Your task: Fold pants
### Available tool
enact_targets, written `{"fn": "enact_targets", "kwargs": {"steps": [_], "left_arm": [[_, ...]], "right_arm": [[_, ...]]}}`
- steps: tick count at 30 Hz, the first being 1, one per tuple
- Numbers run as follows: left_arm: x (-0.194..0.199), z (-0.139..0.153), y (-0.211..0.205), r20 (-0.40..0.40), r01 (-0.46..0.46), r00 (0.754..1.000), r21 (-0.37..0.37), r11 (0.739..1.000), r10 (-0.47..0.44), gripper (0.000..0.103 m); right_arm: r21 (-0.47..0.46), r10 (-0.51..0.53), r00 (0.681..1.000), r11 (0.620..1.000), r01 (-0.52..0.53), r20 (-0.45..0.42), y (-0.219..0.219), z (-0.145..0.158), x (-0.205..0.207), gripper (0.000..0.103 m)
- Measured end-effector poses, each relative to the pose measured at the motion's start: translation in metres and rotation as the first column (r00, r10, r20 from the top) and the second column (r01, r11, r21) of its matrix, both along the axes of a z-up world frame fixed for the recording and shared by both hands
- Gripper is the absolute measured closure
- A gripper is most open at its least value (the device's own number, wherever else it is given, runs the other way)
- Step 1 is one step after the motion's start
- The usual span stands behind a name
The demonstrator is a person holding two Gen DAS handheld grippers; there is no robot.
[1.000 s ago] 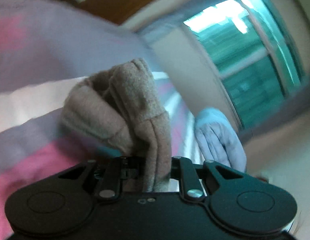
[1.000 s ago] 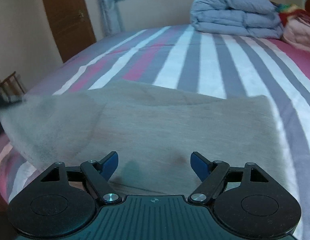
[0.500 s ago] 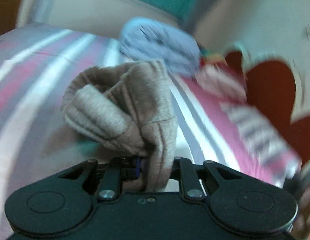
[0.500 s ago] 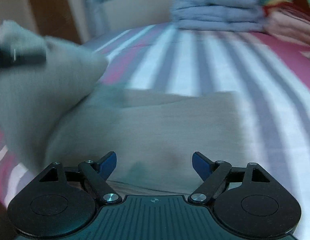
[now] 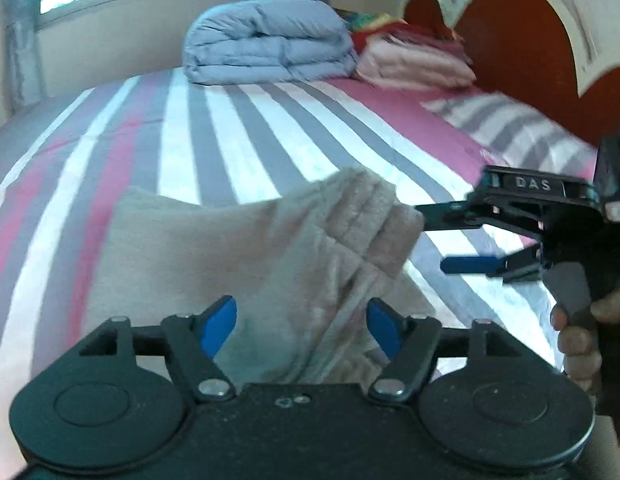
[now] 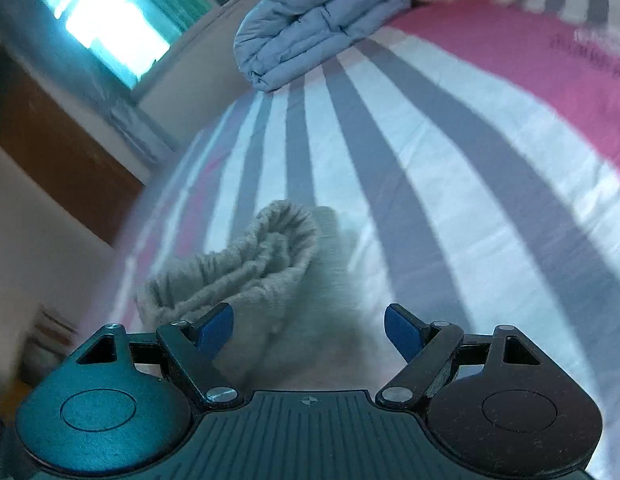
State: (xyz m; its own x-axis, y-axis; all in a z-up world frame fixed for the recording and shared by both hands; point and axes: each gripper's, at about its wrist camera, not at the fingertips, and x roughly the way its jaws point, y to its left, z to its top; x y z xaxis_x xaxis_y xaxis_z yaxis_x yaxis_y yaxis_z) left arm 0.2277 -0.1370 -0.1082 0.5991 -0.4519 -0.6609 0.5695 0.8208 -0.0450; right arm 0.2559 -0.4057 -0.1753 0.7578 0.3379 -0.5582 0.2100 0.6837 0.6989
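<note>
The beige fleece pants [image 5: 213, 248] lie folded on the striped bed, with a bunched ribbed cuff end [image 5: 362, 216] heaped on top at the right. My left gripper [image 5: 301, 328] is open, its blue pads either side of the fabric. In the left wrist view, the right gripper [image 5: 434, 236] comes in from the right, open, its upper finger touching the bunched cuff. In the right wrist view the right gripper [image 6: 307, 330] is open over the pants [image 6: 310, 312], with the cuff [image 6: 269, 248] just ahead at left.
A folded blue-grey duvet [image 5: 265, 44] and pink bedding [image 5: 414, 64] sit at the far end of the striped bed [image 5: 237, 132]. A red headboard [image 5: 522, 52] stands at right. A pillow [image 5: 510, 128] lies at right. A wooden door [image 6: 49, 152] is at left.
My left gripper swung the held cuff across the pants to the right, then opened and let it go. The right gripper turned left and now reaches toward the dropped cuff.
</note>
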Motion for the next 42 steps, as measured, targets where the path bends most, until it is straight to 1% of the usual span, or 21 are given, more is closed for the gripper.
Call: {"fn": "enact_targets", "kwargs": {"steps": [1, 6, 8, 11, 15, 17, 20, 22, 24, 25, 26, 28, 30, 32, 33, 34, 35, 36, 38, 40, 42], "left_arm": [[0.001, 0.003, 0.01, 0.001, -0.037, 0.999, -0.019, 0.999, 0.037, 0.032], [0.017, 0.008, 0.064, -0.046, -0.211, 0.977, -0.079, 0.974, 0.208, 0.032], [0.028, 0.004, 0.079, -0.052, -0.284, 0.958, -0.074, 0.956, 0.28, 0.032], [0.044, -0.01, 0.094, -0.114, -0.345, 0.935, -0.082, 0.935, 0.335, 0.034], [0.045, -0.032, 0.098, -0.187, -0.361, 0.921, -0.077, 0.929, 0.342, 0.034], [0.041, -0.04, 0.096, -0.168, -0.358, 0.924, -0.066, 0.931, 0.343, 0.034], [0.037, -0.043, 0.095, -0.143, -0.356, 0.928, -0.066, 0.932, 0.344, 0.03], [0.037, -0.044, 0.095, -0.138, -0.36, 0.927, -0.072, 0.93, 0.349, 0.03], [0.034, -0.044, 0.098, -0.136, -0.374, 0.923, -0.095, 0.923, 0.36, 0.03], [0.033, -0.044, 0.101, -0.14, -0.384, 0.919, -0.114, 0.916, 0.368, 0.03], [0.032, -0.044, 0.103, -0.142, -0.396, 0.915, -0.132, 0.909, 0.378, 0.03], [0.033, -0.044, 0.104, -0.152, -0.419, 0.905, -0.162, 0.893, 0.397, 0.03], [0.034, -0.044, 0.1, -0.151, -0.425, 0.903, -0.167, 0.89, 0.403, 0.029], [0.033, -0.046, 0.092, -0.132, -0.417, 0.907, -0.136, 0.899, 0.4, 0.027], [0.032, -0.046, 0.089, -0.12, -0.41, 0.91, -0.122, 0.904, 0.397, 0.027], [0.031, -0.047, 0.087, -0.109, -0.4, 0.915, -0.109, 0.91, 0.389, 0.027], [0.03, -0.046, 0.087, -0.104, -0.394, 0.917, -0.106, 0.913, 0.384, 0.027], [0.03, -0.046, 0.089, -0.108, -0.393, 0.918, -0.11, 0.913, 0.382, 0.027], [0.032, -0.046, 0.093, -0.123, -0.393, 0.917, -0.121, 0.912, 0.379, 0.025], [0.034, -0.046, 0.095, -0.136, -0.392, 0.916, -0.12, 0.912, 0.376, 0.025], [0.035, -0.045, 0.099, -0.149, -0.399, 0.913, -0.127, 0.908, 0.38, 0.025]], "right_arm": [[0.065, -0.01, 1.0, 0.998, 0.011, -0.005, -0.003, -0.002, 0.001, 0.02], [0.231, -0.034, 0.998, 0.972, 0.044, -0.045, -0.015, -0.002, -0.003, 0.017], [0.242, -0.022, 0.999, 0.97, 0.033, -0.049, -0.014, 0.002, -0.005, 0.011], [0.185, 0.03, 0.995, 0.983, -0.011, -0.098, 0.004, 0.002, 0.001, 0.011], [0.006, 0.031, 0.987, 1.0, -0.031, -0.16, 0.026, 0.006, -0.001, 0.012], [-0.071, 0.066, 0.988, 0.994, -0.077, -0.142, 0.041, 0.012, -0.006, 0.038], [-0.164, 0.115, 0.99, 0.978, -0.128, -0.086, 0.055, 0.023, -0.008, 0.054], [-0.268, 0.152, 0.987, 0.95, -0.16, -0.053, 0.067, 0.036, -0.005, 0.059], [-0.419, 0.207, 0.978, 0.889, -0.184, 0.009, 0.087, 0.056, 0.0, 0.062], [-0.497, 0.242, 0.969, 0.847, -0.188, 0.045, 0.098, 0.068, 0.002, 0.069], [-0.57, 0.281, 0.956, 0.801, -0.185, 0.084, 0.109, 0.082, 0.004, 0.082], [-0.639, 0.362, 0.922, 0.744, -0.198, 0.135, 0.122, 0.104, 0.007, 0.082], [-0.687, 0.401, 0.905, 0.698, -0.203, 0.14, 0.129, 0.113, 0.01, 0.082], [-0.695, 0.408, 0.908, 0.681, -0.231, 0.098, 0.123, 0.107, 0.015, 0.082], [-0.65, 0.384, 0.923, 0.711, -0.268, 0.039, 0.113, 0.097, 0.021, 0.081], [-0.57, 0.344, 0.939, 0.767, -0.294, -0.021, 0.1, 0.083, 0.026, 0.078], [-0.492, 0.304, 0.95, 0.819, -0.296, -0.067, 0.089, 0.067, 0.028, 0.064], [-0.416, 0.248, 0.963, 0.868, -0.27, -0.108, 0.076, 0.053, 0.022, 0.057], [-0.343, 0.194, 0.975, 0.914, -0.218, -0.105, 0.058, 0.041, 0.005, 0.037], [-0.279, 0.159, 0.981, 0.942, -0.185, -0.113, 0.048, 0.035, -0.009, 0.031], [-0.198, 0.128, 0.981, 0.968, -0.156, -0.148, 0.038, 0.026, -0.016, 0.031]]}}
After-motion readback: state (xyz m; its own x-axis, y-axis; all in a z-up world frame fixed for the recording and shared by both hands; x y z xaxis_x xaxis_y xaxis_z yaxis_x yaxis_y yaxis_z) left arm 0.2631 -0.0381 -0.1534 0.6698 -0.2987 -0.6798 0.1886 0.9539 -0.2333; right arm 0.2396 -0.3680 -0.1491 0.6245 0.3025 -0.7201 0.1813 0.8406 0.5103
